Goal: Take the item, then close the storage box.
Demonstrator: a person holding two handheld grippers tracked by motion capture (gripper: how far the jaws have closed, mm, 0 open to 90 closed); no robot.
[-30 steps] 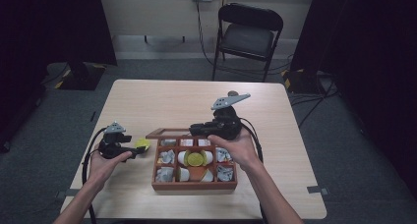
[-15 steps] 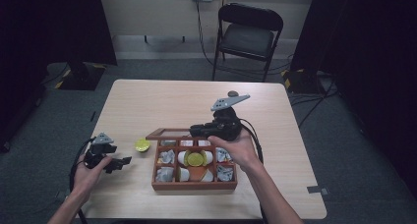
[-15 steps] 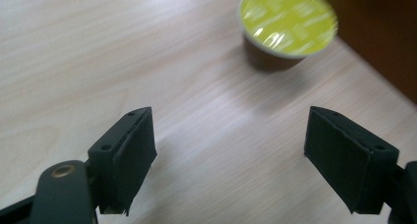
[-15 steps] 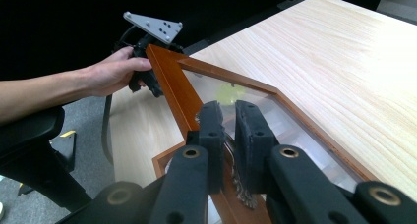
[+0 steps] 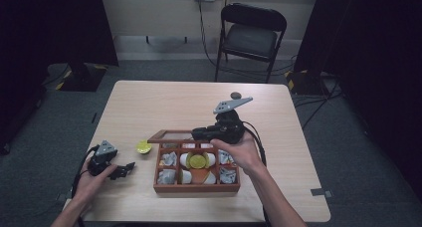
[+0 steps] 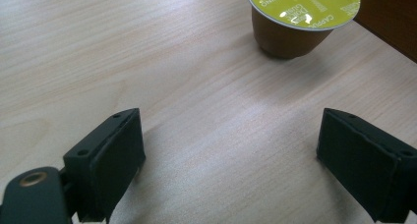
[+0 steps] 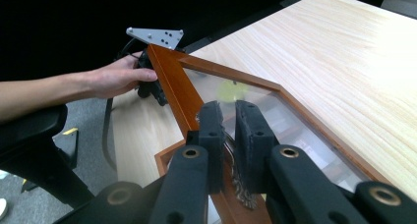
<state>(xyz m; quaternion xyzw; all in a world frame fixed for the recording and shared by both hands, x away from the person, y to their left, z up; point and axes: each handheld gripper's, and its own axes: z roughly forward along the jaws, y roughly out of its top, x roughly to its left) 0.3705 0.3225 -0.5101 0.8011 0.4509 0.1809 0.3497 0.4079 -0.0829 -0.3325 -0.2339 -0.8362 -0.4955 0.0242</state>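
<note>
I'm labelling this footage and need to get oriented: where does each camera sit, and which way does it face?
High view: above the person's side, looking forward and down on the table; both forearms, left gripper, right gripper.
Left gripper view: rides the left gripper, along open jaws to the capsule.
Right gripper view: along jaws clamping the box lid; left hand.
Shared: the lid also appears from above.

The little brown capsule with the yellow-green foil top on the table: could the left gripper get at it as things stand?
Probably yes. The brown capsule stands upright on bare tabletop ahead of the open left gripper, with nothing between them; the wooden box sits beside it.
</note>
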